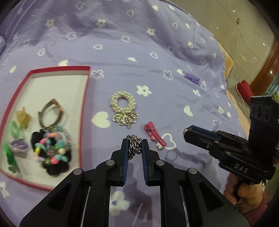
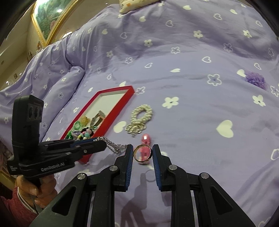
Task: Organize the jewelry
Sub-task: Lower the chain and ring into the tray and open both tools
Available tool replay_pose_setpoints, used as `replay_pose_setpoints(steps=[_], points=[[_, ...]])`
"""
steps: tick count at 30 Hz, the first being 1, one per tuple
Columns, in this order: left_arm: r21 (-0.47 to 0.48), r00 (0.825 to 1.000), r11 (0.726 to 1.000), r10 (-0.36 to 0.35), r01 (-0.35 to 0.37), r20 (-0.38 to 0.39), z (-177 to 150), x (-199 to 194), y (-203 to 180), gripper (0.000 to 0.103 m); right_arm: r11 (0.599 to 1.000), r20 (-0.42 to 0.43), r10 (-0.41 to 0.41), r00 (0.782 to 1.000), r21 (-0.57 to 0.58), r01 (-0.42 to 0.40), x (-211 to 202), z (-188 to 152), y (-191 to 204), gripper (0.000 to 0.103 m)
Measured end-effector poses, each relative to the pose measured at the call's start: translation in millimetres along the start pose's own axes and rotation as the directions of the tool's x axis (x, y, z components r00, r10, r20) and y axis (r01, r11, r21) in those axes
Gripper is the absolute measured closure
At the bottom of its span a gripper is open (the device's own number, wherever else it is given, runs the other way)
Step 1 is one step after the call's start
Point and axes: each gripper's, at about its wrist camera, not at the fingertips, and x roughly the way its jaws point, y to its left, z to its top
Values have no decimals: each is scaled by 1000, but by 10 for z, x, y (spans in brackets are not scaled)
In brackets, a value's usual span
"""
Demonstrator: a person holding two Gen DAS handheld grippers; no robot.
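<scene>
My left gripper [image 1: 134, 141] is shut on a silver chain [image 1: 134, 145] and holds it above the purple bedspread; the chain [image 2: 114, 145] hangs from it in the right wrist view. My right gripper [image 2: 143, 148] is shut on a gold ring [image 2: 142, 153] and holds it just above the bed, over a pink hair clip [image 2: 145, 139]. The red-rimmed box [image 1: 83, 108] lies at the left, holding a bangle [image 1: 50, 113], a beaded bracelet [image 1: 52, 148] and small green and purple pieces. A pearl ring brooch [image 1: 123, 108] and the pink clip [image 1: 154, 134] lie on the bedspread ahead.
A purple pom-pom [image 1: 191, 77] lies farther right on the bedspread. The bed's right edge meets a tiled floor with a red object [image 1: 245, 89] and a white cable. A pillow [image 2: 132, 5] sits at the far end, a framed picture [image 2: 47, 21] on the wall.
</scene>
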Motion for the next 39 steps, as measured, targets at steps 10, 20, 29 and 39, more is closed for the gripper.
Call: replay_pose_setpoints(steps=[10,20,29,39], points=[[-82,997,996,33,-27,73,-30,-426,362,91,997,-20,46,999,-59,-47,149,46,391,81],[-125,989,990,84,-69,123,-17,-725,677,91,988,-41,103,994,-112,-107,318,147,765,81],[-170,980,980,131,-105,150,35,-882,974,91,979,-67,143,988,-140,-151,498,213,1024,81],[-209,975,968,168,-136,145,40,-845,1241,91,966,-104,172,980,-178,-189,776,274,1313,81]])
